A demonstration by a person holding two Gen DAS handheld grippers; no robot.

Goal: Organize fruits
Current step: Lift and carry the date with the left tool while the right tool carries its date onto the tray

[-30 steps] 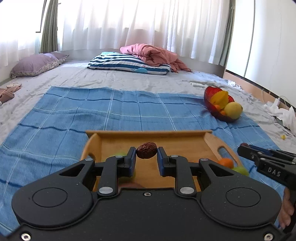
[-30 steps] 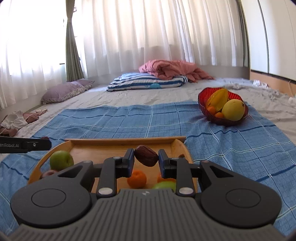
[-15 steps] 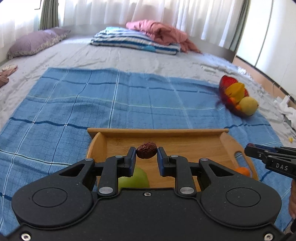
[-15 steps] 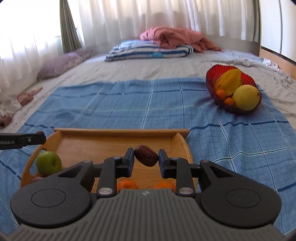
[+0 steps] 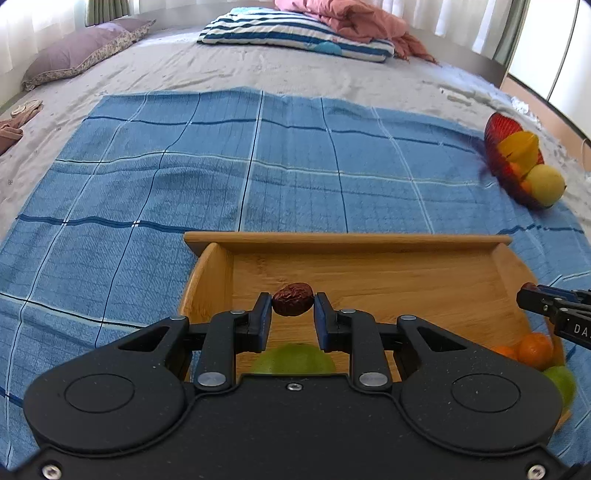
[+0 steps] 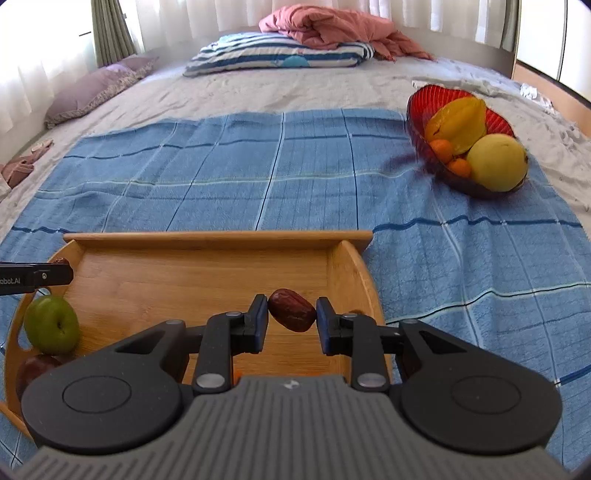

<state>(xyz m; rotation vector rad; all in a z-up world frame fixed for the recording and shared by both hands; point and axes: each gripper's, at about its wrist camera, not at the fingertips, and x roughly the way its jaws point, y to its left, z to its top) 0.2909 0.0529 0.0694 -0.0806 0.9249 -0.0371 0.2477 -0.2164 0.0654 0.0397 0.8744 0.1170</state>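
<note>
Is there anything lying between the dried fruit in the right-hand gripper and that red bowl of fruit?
Nothing visible does. The right gripper holds its date above the wooden tray. Between the tray's right wall and the red bowl lies only bare blue blanket. The bowl is already fairly full.

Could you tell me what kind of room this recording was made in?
It looks like a bedroom. The work surface is a bed with a grey sheet, and a striped pillow, a purple pillow and a crumpled pink blanket lie at its far end, under curtained windows.
</note>
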